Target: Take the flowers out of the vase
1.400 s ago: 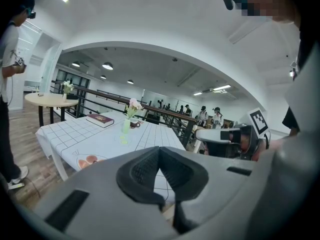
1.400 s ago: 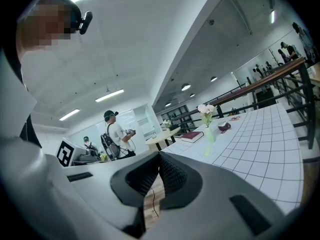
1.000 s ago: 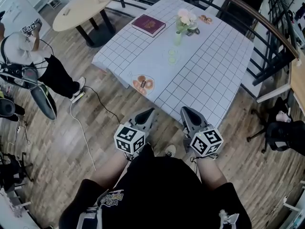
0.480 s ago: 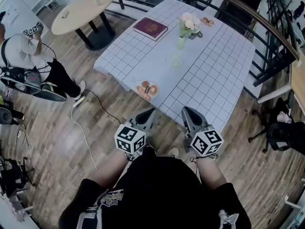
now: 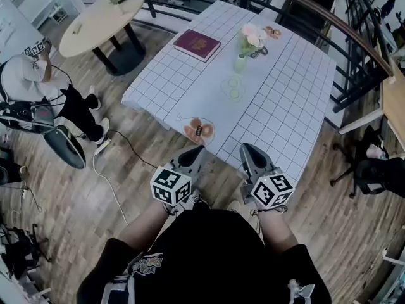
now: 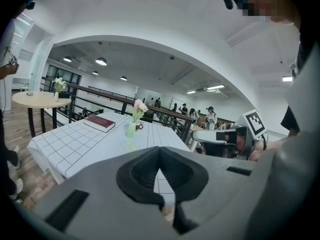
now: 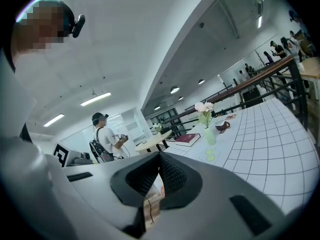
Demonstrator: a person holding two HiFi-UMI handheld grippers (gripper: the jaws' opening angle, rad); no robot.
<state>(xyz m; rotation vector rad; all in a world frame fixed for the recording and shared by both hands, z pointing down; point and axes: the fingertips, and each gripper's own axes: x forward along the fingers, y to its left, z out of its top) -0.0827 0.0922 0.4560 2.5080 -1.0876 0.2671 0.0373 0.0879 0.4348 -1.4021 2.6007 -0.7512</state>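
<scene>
Pink and white flowers (image 5: 252, 38) stand in a pale green vase (image 5: 240, 63) toward the far side of a table with a white grid cloth (image 5: 285, 100). My left gripper (image 5: 195, 152) and right gripper (image 5: 248, 149) are side by side just short of the table's near edge, both shut and empty, far from the vase. In the left gripper view the flowers (image 6: 139, 105) and vase (image 6: 131, 129) show beyond the shut left gripper (image 6: 160, 149). The right gripper view has the flowers (image 7: 205, 107) and vase (image 7: 210, 136) past the shut right gripper (image 7: 160, 156).
On the cloth lie a maroon book (image 5: 197, 45), a plate of doughnuts (image 5: 198, 130) near the front corner, a glass dish with green slices (image 5: 233, 88) and a cup (image 5: 259, 50). A round table (image 5: 101, 21), a person with a backpack (image 5: 38, 87) and a railing (image 5: 354, 37) surround it.
Both grippers have moved forward and the table's near edge now lies closer to them. The jaws stay shut. The person at the left has shifted a little.
</scene>
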